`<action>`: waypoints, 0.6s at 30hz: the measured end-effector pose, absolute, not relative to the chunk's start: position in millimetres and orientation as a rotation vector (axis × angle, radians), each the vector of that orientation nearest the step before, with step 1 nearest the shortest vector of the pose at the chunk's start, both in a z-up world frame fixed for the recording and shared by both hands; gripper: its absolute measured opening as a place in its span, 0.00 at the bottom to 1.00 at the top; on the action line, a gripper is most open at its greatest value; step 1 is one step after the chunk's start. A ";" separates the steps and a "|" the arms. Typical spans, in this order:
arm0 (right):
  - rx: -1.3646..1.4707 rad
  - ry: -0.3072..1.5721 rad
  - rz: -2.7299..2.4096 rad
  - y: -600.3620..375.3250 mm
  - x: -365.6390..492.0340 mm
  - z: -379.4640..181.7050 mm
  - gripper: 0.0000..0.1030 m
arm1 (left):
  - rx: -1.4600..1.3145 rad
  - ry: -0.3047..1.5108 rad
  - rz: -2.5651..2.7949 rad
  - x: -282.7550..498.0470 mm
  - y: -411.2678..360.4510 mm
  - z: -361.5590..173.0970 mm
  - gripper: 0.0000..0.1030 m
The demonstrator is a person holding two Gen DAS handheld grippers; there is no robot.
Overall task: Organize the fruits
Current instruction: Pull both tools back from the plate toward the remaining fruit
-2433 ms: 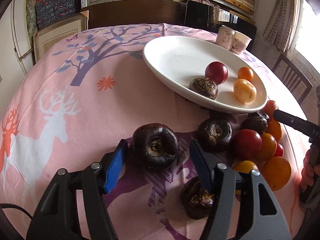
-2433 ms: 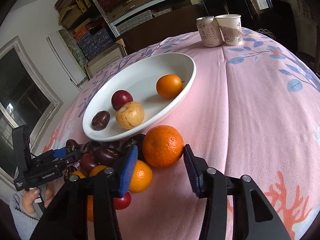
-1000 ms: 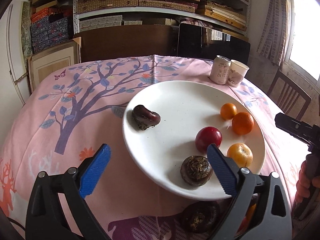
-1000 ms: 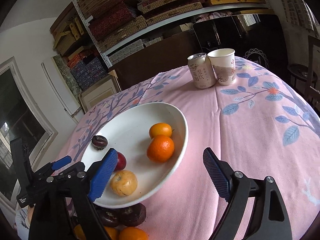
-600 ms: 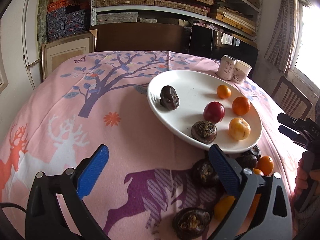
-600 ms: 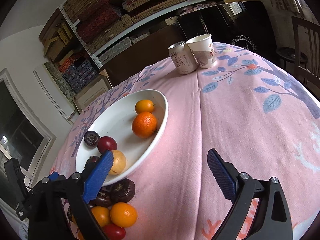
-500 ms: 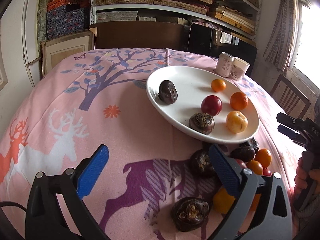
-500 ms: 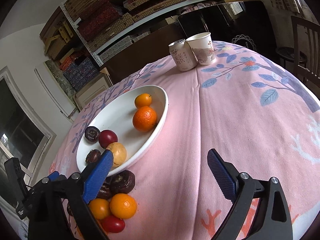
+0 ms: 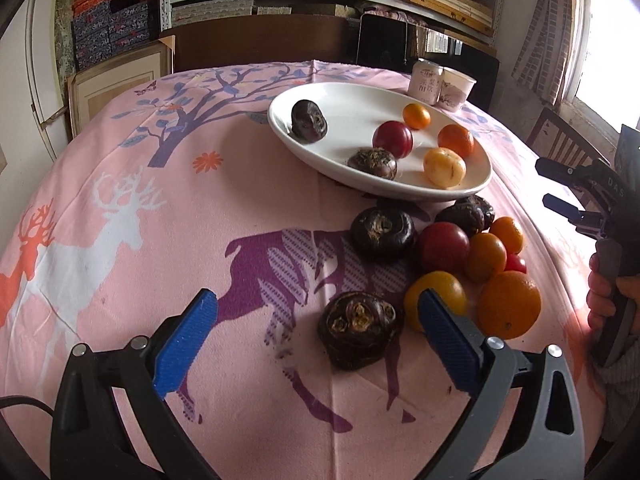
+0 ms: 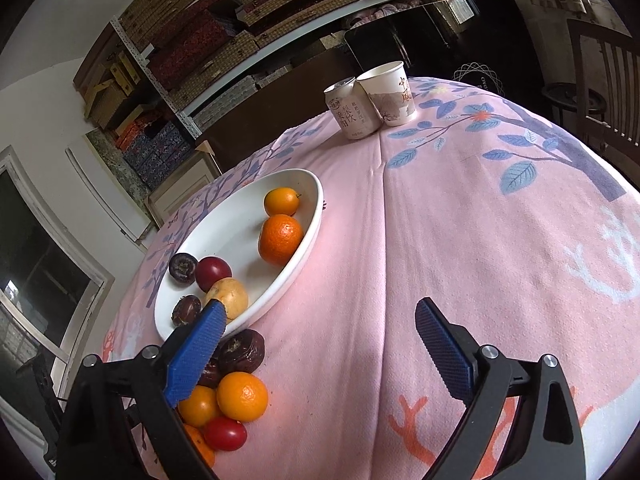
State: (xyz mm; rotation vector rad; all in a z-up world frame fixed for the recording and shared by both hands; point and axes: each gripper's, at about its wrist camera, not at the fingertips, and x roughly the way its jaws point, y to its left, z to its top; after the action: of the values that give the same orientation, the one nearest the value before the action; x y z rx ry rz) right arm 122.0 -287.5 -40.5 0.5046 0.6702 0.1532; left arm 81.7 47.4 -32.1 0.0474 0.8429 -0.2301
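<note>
A white plate (image 9: 352, 112) holds two dark water chestnuts (image 9: 308, 122), a red plum (image 9: 393, 139), two oranges (image 9: 456, 141) and a yellow fruit (image 9: 445, 167). Loose fruit lies in front of it: a chestnut (image 9: 382, 234), a red fruit (image 9: 442, 248) and several oranges (image 9: 508, 310). My left gripper (image 9: 316, 296) is open and low over the cloth. One more chestnut (image 9: 360, 326) sits between its fingers, near the right one and untouched. My right gripper (image 10: 320, 306) is open over bare cloth, right of the plate (image 10: 224, 240) and the loose pile (image 10: 242, 396).
A drink can (image 10: 352, 114) and a paper cup (image 10: 390, 94) stand together at the table's far side. A wooden chair (image 9: 560, 144) is beyond the right edge. Shelves with boxes fill the back wall. A person's hand (image 9: 600, 292) grips the right tool's handle.
Both grippers left their fruit in the plate and drew back toward the near pile. The left one sank, and a loose chestnut now lies between its fingers. The right jaws widened.
</note>
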 end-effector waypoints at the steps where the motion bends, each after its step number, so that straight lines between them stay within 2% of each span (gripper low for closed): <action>1: 0.510 0.674 0.159 -287.5 120.3 -40.7 0.93 | 0.049 0.854 -0.218 80.8 48.7 -33.4 0.95; 6: 0.484 0.673 0.251 -273.8 97.6 -36.4 0.93 | -0.011 0.910 -0.194 82.4 61.8 -40.1 0.96; 18: 0.073 0.742 0.458 -171.2 32.9 -29.4 0.93 | -0.042 0.938 -0.214 85.3 63.4 -44.4 0.96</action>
State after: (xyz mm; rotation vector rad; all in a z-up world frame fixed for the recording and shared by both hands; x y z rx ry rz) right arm 32.9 -171.2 -29.4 0.0735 0.7417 0.4576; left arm 85.3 63.4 -44.4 -0.0418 0.9378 -0.2140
